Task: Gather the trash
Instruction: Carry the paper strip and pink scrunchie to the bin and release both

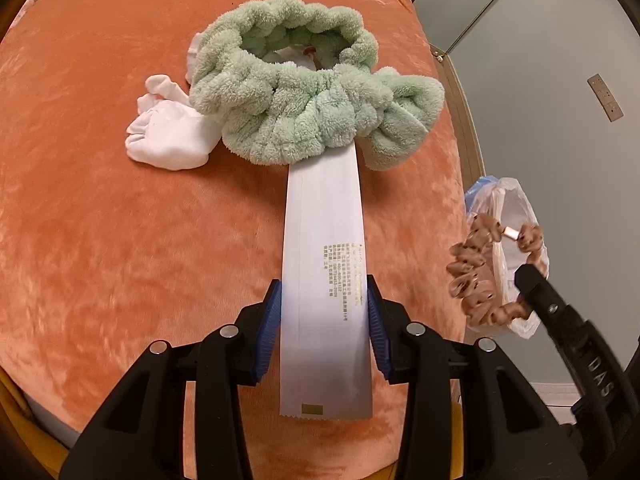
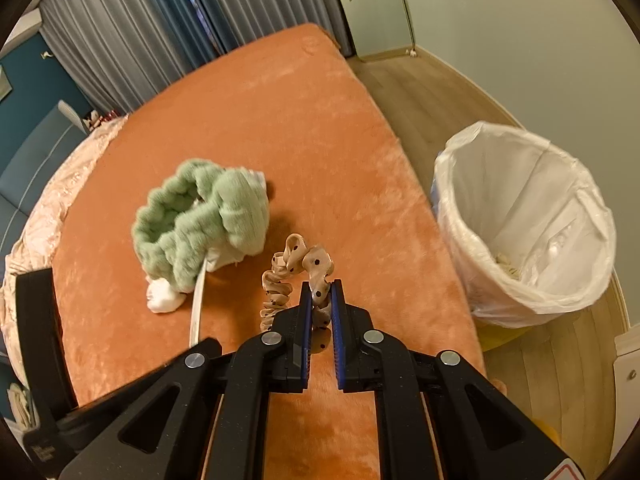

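Headband (image 2: 200, 220) on bed (image 2: 280, 128), bin (image 2: 524, 224) right of bed

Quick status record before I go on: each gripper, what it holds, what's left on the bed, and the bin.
left gripper: shut on the white paper sleeve, whose far end runs under the green headband
right gripper: shut on the beige dotted scrunchie, lifted off the bed
bed: orange cover; green headband and white cloth lie together
bin: on the floor beside the bed, white liner, some scraps at the bottom
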`<action>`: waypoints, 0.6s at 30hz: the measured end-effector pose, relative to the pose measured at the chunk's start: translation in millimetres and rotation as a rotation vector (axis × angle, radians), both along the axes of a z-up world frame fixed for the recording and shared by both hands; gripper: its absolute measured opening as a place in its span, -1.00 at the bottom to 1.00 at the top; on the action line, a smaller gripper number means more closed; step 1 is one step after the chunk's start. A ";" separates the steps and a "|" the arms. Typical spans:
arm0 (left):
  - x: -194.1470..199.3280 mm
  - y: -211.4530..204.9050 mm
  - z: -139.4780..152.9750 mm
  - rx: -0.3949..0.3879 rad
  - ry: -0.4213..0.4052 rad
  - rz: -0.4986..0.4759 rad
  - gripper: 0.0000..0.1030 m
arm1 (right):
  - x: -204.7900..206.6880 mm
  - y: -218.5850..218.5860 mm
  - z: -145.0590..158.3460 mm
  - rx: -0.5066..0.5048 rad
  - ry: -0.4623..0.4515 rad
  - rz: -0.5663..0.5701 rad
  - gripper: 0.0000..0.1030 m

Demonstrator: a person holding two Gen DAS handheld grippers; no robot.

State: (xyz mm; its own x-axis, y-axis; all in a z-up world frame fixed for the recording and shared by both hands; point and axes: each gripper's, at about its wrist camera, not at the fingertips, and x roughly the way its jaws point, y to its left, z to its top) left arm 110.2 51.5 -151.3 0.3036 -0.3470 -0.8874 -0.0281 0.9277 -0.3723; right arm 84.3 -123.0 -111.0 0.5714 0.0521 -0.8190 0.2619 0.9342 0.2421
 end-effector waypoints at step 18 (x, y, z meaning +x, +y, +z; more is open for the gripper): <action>-69.1 9.7 25.4 -0.053 0.129 -0.021 -0.24 | -57.8 -12.1 42.3 0.003 -0.086 -0.016 -0.82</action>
